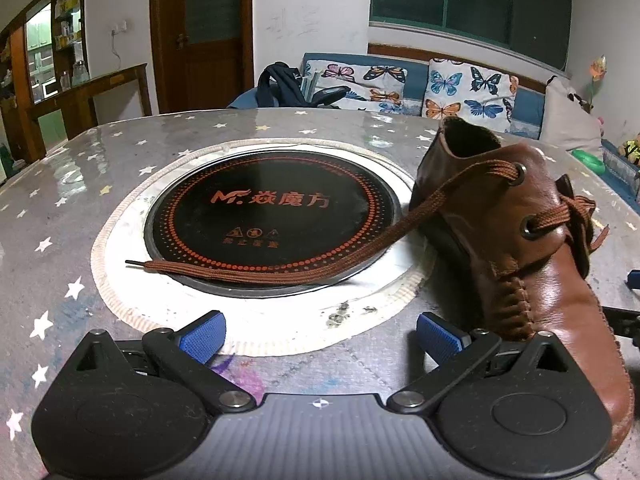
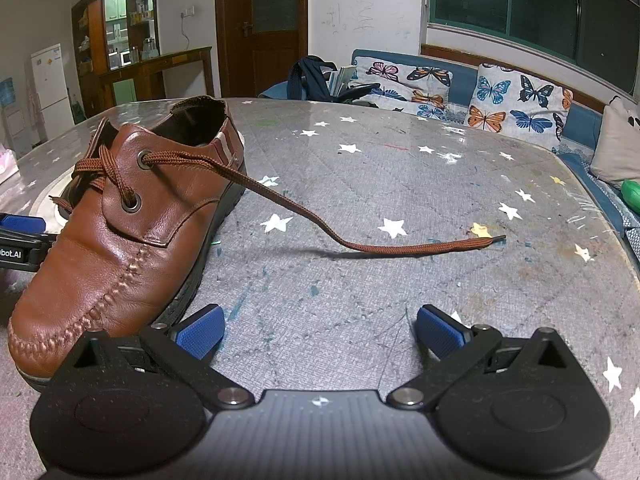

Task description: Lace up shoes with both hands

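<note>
A brown leather shoe stands on the table with its toe toward me, at the right of the left wrist view and the left of the right wrist view. A brown lace is crossed through its eyelets. One loose lace end trails left over the black cooktop disc. The other lace end trails right across the table. My left gripper is open and empty, just left of the shoe's toe. My right gripper is open and empty, just right of the toe.
A round black induction cooktop with a white ring is set into the grey star-patterned table. A sofa with butterfly cushions and a dark bag lie beyond the far table edge.
</note>
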`<control>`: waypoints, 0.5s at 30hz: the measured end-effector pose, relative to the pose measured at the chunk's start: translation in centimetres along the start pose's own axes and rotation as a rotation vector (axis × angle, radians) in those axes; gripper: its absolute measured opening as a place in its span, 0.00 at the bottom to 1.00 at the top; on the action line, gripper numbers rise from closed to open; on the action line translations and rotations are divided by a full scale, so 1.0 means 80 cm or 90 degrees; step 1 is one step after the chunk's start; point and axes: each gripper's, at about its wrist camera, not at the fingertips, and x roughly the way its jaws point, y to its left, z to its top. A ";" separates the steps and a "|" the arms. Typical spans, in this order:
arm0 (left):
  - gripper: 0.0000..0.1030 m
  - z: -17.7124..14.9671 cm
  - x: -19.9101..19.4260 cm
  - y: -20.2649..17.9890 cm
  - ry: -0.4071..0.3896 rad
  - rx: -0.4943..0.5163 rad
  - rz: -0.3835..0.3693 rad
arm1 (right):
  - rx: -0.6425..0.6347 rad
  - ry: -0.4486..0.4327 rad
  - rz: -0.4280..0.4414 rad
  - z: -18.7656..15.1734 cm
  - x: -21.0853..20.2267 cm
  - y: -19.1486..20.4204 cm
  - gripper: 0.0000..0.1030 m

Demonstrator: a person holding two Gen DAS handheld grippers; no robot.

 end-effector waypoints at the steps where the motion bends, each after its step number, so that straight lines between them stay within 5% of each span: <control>1: 1.00 0.001 0.001 0.001 0.000 0.002 0.002 | 0.000 0.000 0.000 0.000 0.000 0.001 1.00; 15: 1.00 0.014 0.016 0.025 0.007 -0.014 0.019 | 0.000 -0.002 0.003 0.002 0.000 -0.006 1.00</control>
